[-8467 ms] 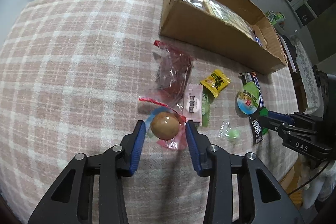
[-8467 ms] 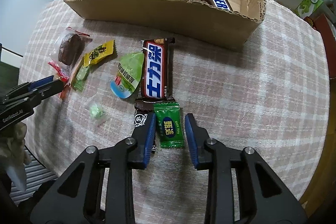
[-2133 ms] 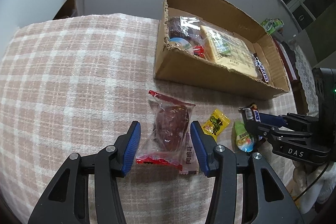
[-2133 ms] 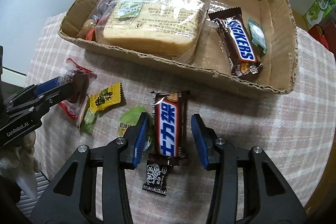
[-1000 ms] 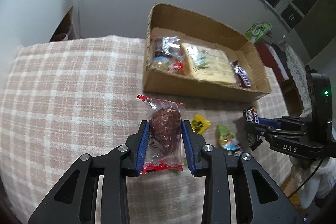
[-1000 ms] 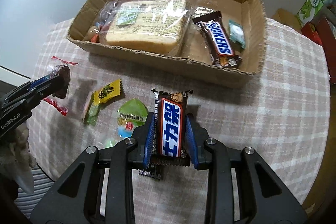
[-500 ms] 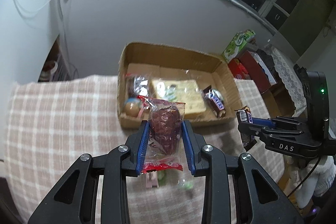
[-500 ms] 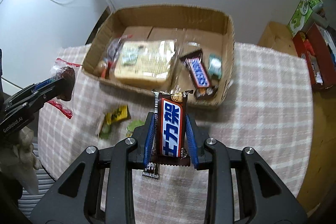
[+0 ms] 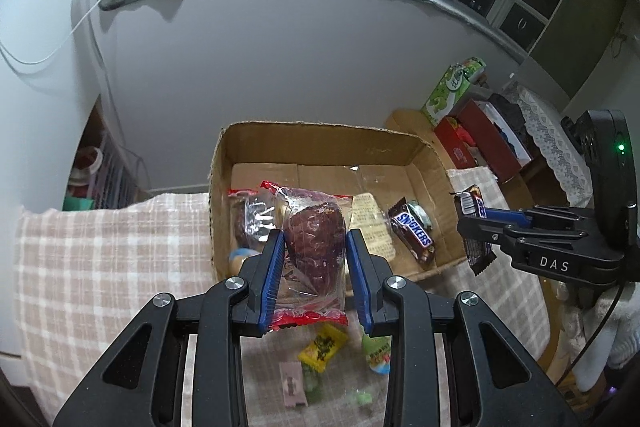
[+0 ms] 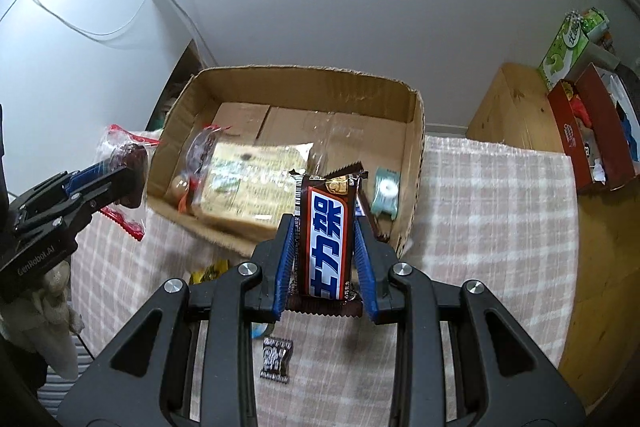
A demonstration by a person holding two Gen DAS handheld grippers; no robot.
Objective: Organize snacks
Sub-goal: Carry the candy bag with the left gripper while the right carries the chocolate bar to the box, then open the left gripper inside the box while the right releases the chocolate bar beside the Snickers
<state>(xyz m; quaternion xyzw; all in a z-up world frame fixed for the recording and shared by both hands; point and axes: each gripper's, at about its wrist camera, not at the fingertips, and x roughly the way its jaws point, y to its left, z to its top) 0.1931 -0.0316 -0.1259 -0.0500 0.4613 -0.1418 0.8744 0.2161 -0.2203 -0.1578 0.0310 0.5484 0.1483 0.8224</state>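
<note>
My left gripper [image 9: 316,247] is shut on a clear bag with a dark red-brown snack [image 9: 314,247], held high above the table in front of the cardboard box [image 9: 320,139]. My right gripper [image 10: 323,227] is shut on a brown Snickers bar with blue Chinese lettering [image 10: 326,239], also held up before the box [image 10: 296,83]. The box holds a wrapped bread pack [image 10: 248,187], a Snickers bar [image 9: 412,237], a small teal packet [image 10: 386,195], a clear bag and a round brown snack [image 10: 178,185]. Each gripper shows in the other's view, the left [image 10: 120,183] and the right [image 9: 476,223].
Small snacks lie on the pink checked tablecloth [image 9: 100,259] below: a yellow packet [image 9: 324,347], a green jelly cup [image 9: 376,355], a pink sachet [image 9: 292,389], a green candy [image 9: 360,397] and a black-and-white candy [image 10: 276,355]. A wooden stand with boxes [image 10: 584,123] stands to the right.
Both grippers have risen further and moved toward the box with their snacks held. The box interior now sits more directly ahead in both views.
</note>
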